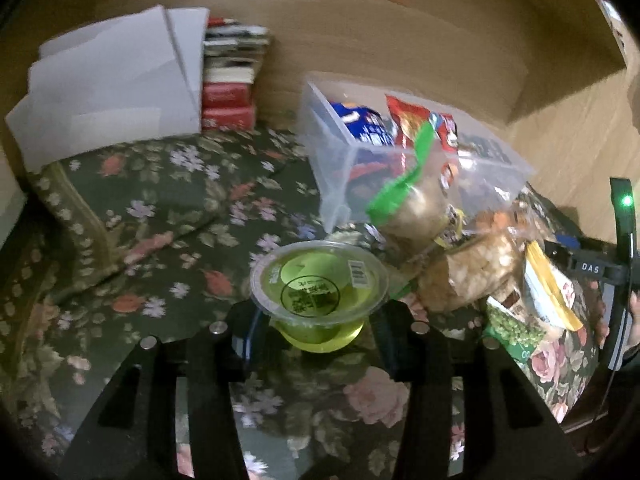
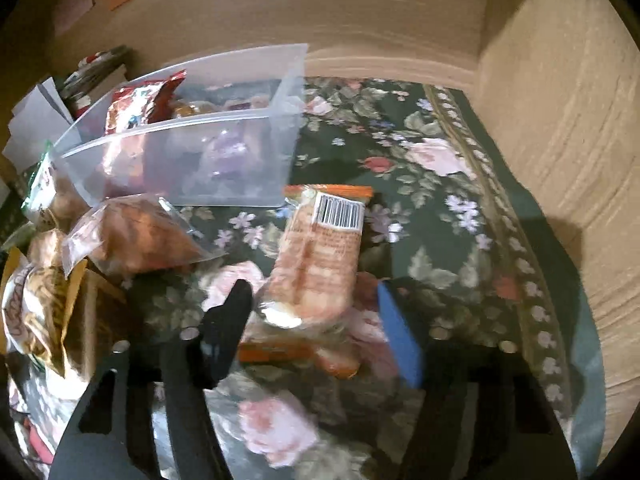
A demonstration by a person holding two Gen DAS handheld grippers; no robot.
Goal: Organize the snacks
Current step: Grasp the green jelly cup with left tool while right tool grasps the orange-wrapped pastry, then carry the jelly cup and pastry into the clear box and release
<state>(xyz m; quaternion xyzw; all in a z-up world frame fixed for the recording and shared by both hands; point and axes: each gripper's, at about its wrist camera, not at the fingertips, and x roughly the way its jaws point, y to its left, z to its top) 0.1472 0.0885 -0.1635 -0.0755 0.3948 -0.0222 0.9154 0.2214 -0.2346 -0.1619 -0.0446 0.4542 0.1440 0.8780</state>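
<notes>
The left gripper (image 1: 318, 322) is clamped on a round clear plastic cup of green jelly (image 1: 319, 280) above the dark floral tablecloth (image 1: 132, 216). The right gripper (image 2: 316, 312) has its jaws apart around an orange-trimmed clear packet of biscuits (image 2: 320, 248); contact is unclear. Both are near the clear plastic storage bin (image 1: 340, 184), which holds snack bags, with loose bagged snacks (image 1: 472, 268) beside it.

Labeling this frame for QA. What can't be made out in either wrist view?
- Left wrist: print on the green jelly cup lid, too blurred to read.
- Left wrist: lower layers of the clear bin, hidden behind a green-topped bag.
- Right wrist: whether the right gripper grips the cracker pack; motion blur.
- Right wrist: snack pile, cut off at the left edge.
</notes>
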